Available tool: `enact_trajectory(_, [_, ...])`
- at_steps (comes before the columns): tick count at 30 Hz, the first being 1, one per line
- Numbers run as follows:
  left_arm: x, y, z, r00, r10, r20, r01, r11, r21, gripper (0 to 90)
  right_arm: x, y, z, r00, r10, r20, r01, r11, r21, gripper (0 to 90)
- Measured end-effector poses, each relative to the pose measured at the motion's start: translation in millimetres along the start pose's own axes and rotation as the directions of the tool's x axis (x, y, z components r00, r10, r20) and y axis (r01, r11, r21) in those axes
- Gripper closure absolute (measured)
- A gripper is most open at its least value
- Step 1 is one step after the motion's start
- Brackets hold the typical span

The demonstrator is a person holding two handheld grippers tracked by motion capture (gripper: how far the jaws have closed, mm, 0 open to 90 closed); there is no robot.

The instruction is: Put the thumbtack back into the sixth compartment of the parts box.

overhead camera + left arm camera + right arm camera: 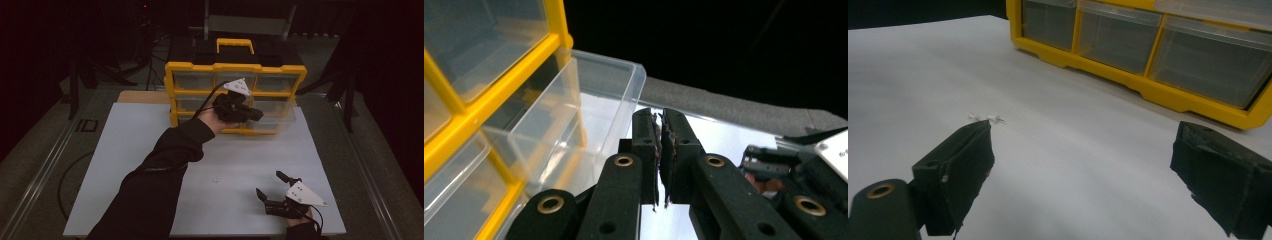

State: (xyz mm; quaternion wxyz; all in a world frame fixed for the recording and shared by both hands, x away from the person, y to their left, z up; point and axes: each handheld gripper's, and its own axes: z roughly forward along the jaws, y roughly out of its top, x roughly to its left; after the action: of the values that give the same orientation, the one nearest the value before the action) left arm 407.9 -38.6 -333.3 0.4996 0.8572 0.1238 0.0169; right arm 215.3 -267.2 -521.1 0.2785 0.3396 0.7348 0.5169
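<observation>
Presently: left gripper (252,114) at the yellow-framed organizer with clear plastic drawers (235,80), jaws closed on nothing visible.
One clear drawer (574,115) stands pulled out beside me; right gripper (272,186) gapes wide over the white tabletop (150,150), near two tiny white bits (985,117).

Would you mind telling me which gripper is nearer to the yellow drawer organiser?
Left. The left gripper is right at the organiser, beside its pulled-out clear drawer; the right gripper hangs over the table's near edge.
</observation>
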Motion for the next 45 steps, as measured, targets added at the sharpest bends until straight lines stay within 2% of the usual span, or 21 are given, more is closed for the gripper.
enact_trajectory(5, [3.2,5.7,9.8,1.0000,-0.001,-0.001,0.001,1.0000,-0.002,86.5,0.6,0.1,-0.1,1.0000,0.003,-0.005,-0.003,1.000,-0.001,9.6])
enact_trajectory(8, [7.8,7.5,15.6,0.9998,-0.018,-0.012,0.017,0.9998,-0.009,86.5,0.7,0.1,-0.2,1.0000,0.003,-0.005,-0.003,1.000,-0.001,9.5])
enact_trajectory(11, [7.8,7.5,15.6,0.9998,-0.018,-0.012,0.017,0.9998,-0.009,86.5,0.7,0.1,-0.3,1.0000,0.006,-0.005,-0.006,1.000,0.000,9.6])
enact_trajectory(12, [14.7,8.4,23.0,0.9991,-0.031,-0.030,0.031,0.9995,-0.012,86.5,0.3,-0.1,-0.5,1.0000,0.006,-0.003,-0.006,1.000,-0.002,9.6])
enact_trajectory(20, [24.9,7.3,39.1,0.9965,-0.054,-0.064,0.053,0.9984,-0.018,86.4,-1.1,-0.9,-0.8,1.0000,0.008,-0.004,-0.008,1.000,-0.003,9.6])
enact_trajectory(26, [28.1,4.3,50.7,0.9945,-0.063,-0.084,0.063,0.9980,0.001,86.4,-1.3,-1.1,-1.0,0.9999,0.011,-0.008,-0.011,1.000,-0.001,9.6])
enact_trajectory(33, [32.9,0.7,57.9,0.9906,-0.080,-0.111,0.082,0.9966,0.012,85.8,-1.3,-1.5,-0.9,0.9998,0.014,-0.010,-0.014,1.000,-0.001,9.6])
enact_trajectory(35, [33.8,-0.4,58.3,0.9906,-0.084,-0.108,0.086,0.9962,0.012,85.7,-1.2,-1.8,-0.8,0.9998,0.018,-0.009,-0.018,1.000,0.000,9.6])
enact_trajectory(38, [33.7,-1.0,58.4,0.9891,-0.094,-0.113,0.097,0.9952,0.015,75.9,-1.8,-2.1,-1.0,0.9998,0.015,-0.010,-0.015,1.000,0.000,9.5])
enact_trajectory(44, [32.8,-2.3,50.8,0.9860,-0.117,-0.118,0.116,0.9931,-0.013,61.1,-0.9,-1.8,-0.9,0.9998,0.015,-0.011,-0.015,1.000,0.002,9.6])
enact_trajectory(45, [32.7,-2.7,48.8,0.9869,-0.119,-0.109,0.118,0.9929,-0.018,58.8,-0.6,-1.8,-0.9,0.9998,0.017,-0.012,-0.017,1.000,0.005,9.6])
